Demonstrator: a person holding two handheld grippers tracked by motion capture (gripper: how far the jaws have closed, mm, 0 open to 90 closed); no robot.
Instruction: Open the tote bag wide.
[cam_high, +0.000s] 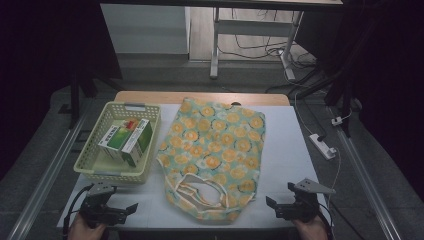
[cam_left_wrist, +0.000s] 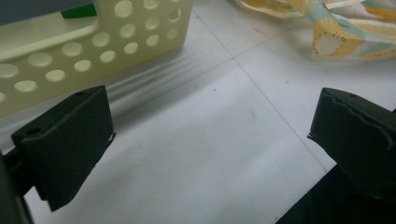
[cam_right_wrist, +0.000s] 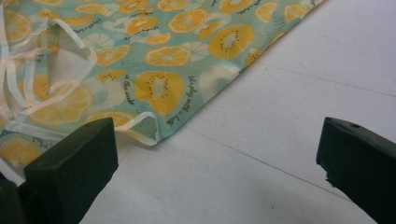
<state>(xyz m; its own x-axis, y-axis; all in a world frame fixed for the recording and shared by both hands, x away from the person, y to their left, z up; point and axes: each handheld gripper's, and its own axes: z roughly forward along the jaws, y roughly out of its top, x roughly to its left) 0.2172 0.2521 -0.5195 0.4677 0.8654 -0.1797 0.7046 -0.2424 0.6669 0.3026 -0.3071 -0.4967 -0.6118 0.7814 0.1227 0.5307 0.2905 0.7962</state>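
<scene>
A fruit-print cloth bag (cam_high: 215, 150) lies flat in the middle of the white table (cam_high: 285, 150), its mouth and pale handles toward the front edge. A pale yellow perforated basket (cam_high: 90, 160) at the left holds green-and-white boxes (cam_high: 127, 141). My left gripper (cam_high: 122, 210) rests open at the front left corner, just in front of the basket, jaws wide with bare table between them. My right gripper (cam_high: 275, 205) rests open at the front right, beside the bag's lower right corner (cam_right_wrist: 154, 135). In the left gripper view the basket wall (cam_left_wrist: 93, 51) stands close ahead and the bag edge (cam_left_wrist: 336, 37) lies at upper right.
A white power strip (cam_high: 322, 146) and cables lie on the floor right of the table. Metal rails run along both sides. A desk frame stands behind the table. Bare table surface spreads right of the bag.
</scene>
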